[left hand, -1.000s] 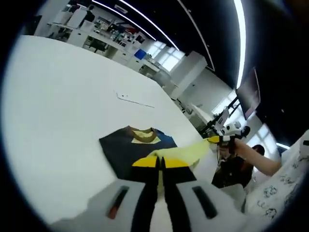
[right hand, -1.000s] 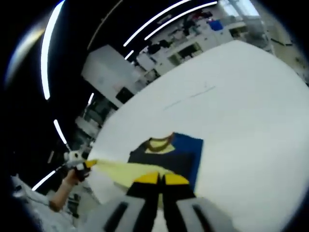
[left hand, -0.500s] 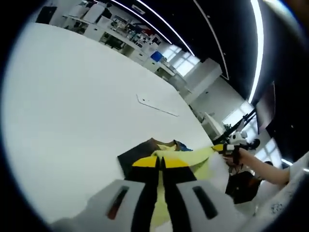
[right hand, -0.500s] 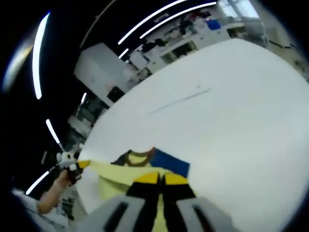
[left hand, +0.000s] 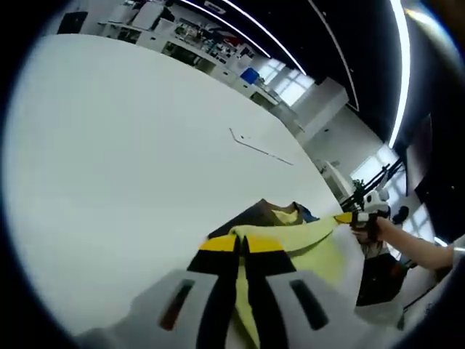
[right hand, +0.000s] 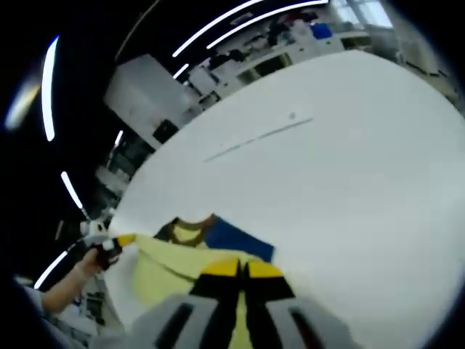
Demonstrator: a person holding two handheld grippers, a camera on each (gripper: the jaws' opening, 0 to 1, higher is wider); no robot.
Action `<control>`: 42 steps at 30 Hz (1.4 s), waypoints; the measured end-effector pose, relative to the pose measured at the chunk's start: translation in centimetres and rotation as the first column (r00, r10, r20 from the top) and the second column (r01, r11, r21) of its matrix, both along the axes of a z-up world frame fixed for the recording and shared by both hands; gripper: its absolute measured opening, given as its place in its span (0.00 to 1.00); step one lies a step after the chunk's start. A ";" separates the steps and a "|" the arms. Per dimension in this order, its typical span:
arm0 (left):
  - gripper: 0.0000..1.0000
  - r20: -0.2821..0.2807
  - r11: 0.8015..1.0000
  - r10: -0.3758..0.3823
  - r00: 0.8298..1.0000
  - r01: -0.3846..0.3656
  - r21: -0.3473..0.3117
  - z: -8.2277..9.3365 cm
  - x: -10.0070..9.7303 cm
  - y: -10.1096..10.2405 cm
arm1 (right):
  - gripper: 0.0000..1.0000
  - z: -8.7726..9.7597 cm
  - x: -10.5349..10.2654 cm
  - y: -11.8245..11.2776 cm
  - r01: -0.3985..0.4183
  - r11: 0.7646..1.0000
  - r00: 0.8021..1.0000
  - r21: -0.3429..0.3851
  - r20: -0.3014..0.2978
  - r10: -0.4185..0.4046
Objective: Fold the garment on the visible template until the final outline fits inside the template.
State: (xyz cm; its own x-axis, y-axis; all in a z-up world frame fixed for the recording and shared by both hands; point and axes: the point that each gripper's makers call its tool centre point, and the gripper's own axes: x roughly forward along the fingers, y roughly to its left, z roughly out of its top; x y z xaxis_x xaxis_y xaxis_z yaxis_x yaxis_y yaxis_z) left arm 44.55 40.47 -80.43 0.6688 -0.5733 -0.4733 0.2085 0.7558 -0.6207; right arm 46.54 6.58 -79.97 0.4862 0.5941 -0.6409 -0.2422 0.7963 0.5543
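The garment (left hand: 290,236), navy with a pale yellow side turned up, lies near the white table's (left hand: 109,145) edge, its yellow hem stretched between both grippers. The left gripper (left hand: 242,246) has its jaws closed on the hem; the right gripper (right hand: 242,270) likewise. The left gripper view shows the right gripper at far right; the right gripper view shows the blue panel (right hand: 236,238). A thin line (right hand: 258,138) marks the table farther off. Ceiling light strips (left hand: 403,65) glow above.
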 end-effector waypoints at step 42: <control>0.82 0.216 0.917 -0.397 0.892 0.377 0.129 1.5 -6.0 -3.2 | 0.78 0.1 -6.8 3.2 -0.376 0.909 0.880 -0.181 0.236 0.412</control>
